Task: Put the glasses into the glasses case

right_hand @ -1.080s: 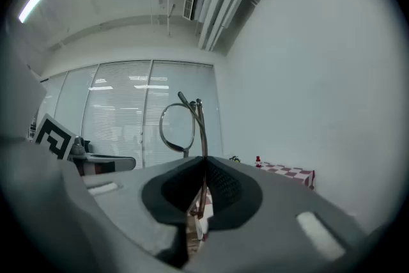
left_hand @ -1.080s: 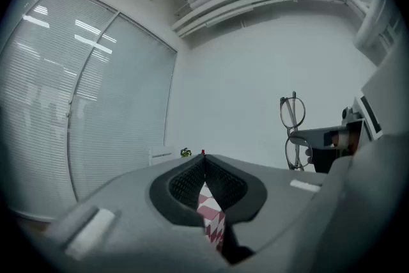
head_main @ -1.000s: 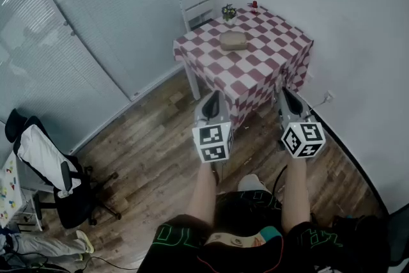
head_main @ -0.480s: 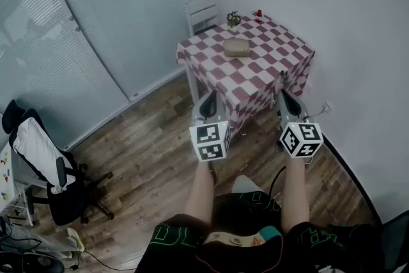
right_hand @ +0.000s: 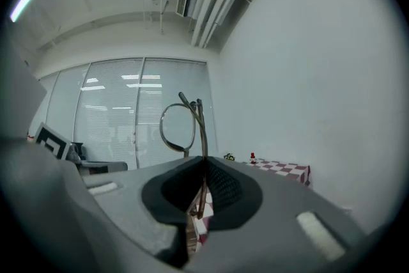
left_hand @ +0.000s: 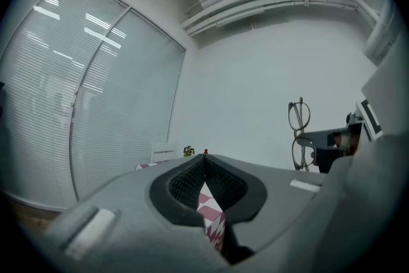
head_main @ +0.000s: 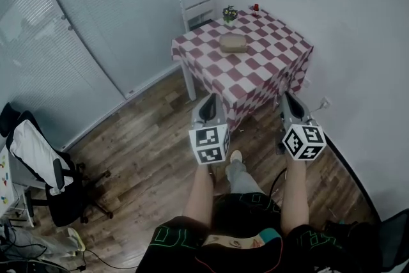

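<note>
A tan glasses case lies shut on the red-and-white checked table across the room. In the right gripper view a thin-rimmed pair of glasses stands upright, its folded temples pinched in my right gripper, which is shut on it. The same glasses show at the right of the left gripper view. My left gripper is shut with nothing in it. In the head view both grippers, left and right, are held at waist height, short of the table.
A white chair, a small potted plant and a small red object are at the table's far side. A black office chair stands at the left by the blinds. A white wall runs along the right, over wood floor.
The person's foot has swung forward between the two grippers. Both grippers keep their pose and stay shut, and the table sits about as far off as before.
</note>
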Demonstrator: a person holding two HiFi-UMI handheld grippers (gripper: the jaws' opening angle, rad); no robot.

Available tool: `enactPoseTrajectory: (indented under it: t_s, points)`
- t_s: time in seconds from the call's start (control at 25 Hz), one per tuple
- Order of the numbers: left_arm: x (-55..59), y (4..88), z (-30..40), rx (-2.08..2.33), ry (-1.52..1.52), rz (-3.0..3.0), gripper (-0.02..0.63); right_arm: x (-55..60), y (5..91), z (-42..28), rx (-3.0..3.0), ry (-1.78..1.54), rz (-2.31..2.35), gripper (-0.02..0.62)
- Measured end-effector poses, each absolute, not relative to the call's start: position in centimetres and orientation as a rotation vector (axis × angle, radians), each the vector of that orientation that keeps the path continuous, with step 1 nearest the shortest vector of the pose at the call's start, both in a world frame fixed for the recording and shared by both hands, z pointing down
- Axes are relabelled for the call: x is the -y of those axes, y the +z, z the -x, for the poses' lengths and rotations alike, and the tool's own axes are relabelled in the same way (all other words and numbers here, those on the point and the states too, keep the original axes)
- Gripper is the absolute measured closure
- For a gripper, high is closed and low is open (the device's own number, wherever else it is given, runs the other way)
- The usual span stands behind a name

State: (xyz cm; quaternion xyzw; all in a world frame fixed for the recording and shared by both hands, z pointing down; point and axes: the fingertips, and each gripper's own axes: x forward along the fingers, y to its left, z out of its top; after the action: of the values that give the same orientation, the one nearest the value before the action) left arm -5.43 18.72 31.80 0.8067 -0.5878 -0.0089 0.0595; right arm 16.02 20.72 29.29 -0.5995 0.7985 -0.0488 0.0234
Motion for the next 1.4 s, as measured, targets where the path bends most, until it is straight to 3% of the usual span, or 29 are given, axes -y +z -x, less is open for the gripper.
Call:
enactPoseTrajectory:
  t_s: [1.4]
  points:
    - [-2.5,42.0,2.5,1.6,0.048,-2.274,0.598,-3.3,35.8,-16.8,-2.549,-0.269,1.954,0.577]
